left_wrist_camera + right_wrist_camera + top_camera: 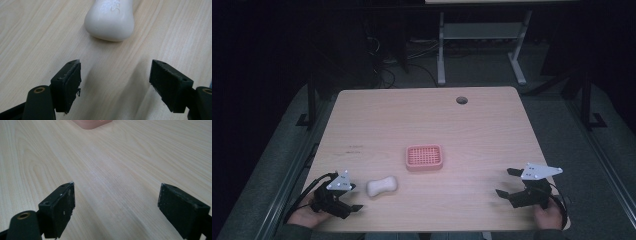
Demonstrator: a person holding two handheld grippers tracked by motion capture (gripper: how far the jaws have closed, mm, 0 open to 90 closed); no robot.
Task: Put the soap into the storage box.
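- Both hands sit at the near edge of the worktop (427, 115), each holding a gripper, and nothing's been picked up yet as far as I can tell.
- Left gripper (343, 196) has its jaws spread wide and empty. In the left gripper view the white soap bar (110, 20) lies flat on the wood just ahead of them, near but not touching, roughly lined up with the gap.
- Right gripper (511, 186) is also wide open and holding nothing, parked well apart from everything, with bare wood between its jaws in the right gripper view.
- Soap bar in the high view (382, 186) is just to the right of the left gripper, on the worktop.
- Further out, near the middle, is the pink soap dish (424, 157) with a slotted top, empty. Its corner (91, 123) peeks in at the far end of the right gripper view.
- My guess: soap goes in the dish, so basically everything's still to do: grab, lift, carry over, set down. Left gripper looks about ready for the grab.
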